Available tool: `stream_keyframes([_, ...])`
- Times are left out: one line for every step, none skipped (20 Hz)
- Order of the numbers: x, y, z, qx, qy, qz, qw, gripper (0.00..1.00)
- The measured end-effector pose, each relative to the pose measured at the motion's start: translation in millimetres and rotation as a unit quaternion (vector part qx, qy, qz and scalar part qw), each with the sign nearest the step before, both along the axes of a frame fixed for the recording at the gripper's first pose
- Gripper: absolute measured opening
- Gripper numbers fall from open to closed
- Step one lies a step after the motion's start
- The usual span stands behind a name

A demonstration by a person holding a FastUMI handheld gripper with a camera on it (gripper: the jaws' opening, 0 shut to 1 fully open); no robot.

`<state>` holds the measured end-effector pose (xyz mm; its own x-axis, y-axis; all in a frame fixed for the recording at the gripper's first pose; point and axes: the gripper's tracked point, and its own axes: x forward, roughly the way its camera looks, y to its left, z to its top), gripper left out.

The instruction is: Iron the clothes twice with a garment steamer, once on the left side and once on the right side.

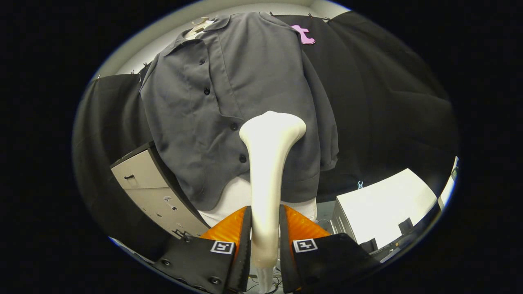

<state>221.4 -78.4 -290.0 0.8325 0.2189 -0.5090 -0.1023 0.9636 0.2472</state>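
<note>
A grey short-sleeved button shirt [229, 98] hangs on a hanger in front of the booth's black cloth. A white garment steamer [267, 163] stands upright between my fingers, its handle clamped on both sides. Its wide head sits against the shirt's front, low down and just right of the button row. My gripper [264, 228] is shut on the steamer's handle.
A pale drawer cabinet [155, 188] stands left of the shirt's hem, close to my left finger. A white box-shaped unit [384, 208] sits to the right. Something white [229, 200] hangs below the shirt hem. Black cloth backs the whole scene.
</note>
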Motion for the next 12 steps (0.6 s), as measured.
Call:
stream_keyframes([-2, 0, -2, -0.001, 0.002, 0.0, 1.0, 0.39])
stream_keyframes([-4, 0, -3, -0.003, 0.003, 0.0, 1.0, 0.39])
stream_keyframes([-7, 0, -3, -0.006, 0.004, -0.001, 1.0, 0.39])
stream_keyframes([-11, 1, -3, -0.008, 0.006, 0.0, 1.0, 0.39])
stream_keyframes([-17, 2, -2, -0.008, 0.007, -0.001, 1.0, 0.38])
stream_keyframes([-23, 3, 0, -0.007, 0.008, 0.0, 1.0, 0.38])
stream_keyframes([-30, 6, 3, -0.007, 0.008, 0.001, 1.0, 0.39])
stream_keyframes([-38, 7, 7, -0.007, 0.006, 0.001, 1.0, 0.38])
stream_keyframes([-48, 8, 12, -0.009, 0.003, 0.004, 1.0, 0.39])
stream_keyframes([-57, 9, 17, -0.012, 0.002, 0.006, 1.0, 0.39])
stream_keyframes([-66, 10, 23, -0.016, 0.0, 0.009, 1.0, 0.38])
stream_keyframes([-76, 12, 31, -0.019, -0.003, 0.011, 1.0, 0.38])
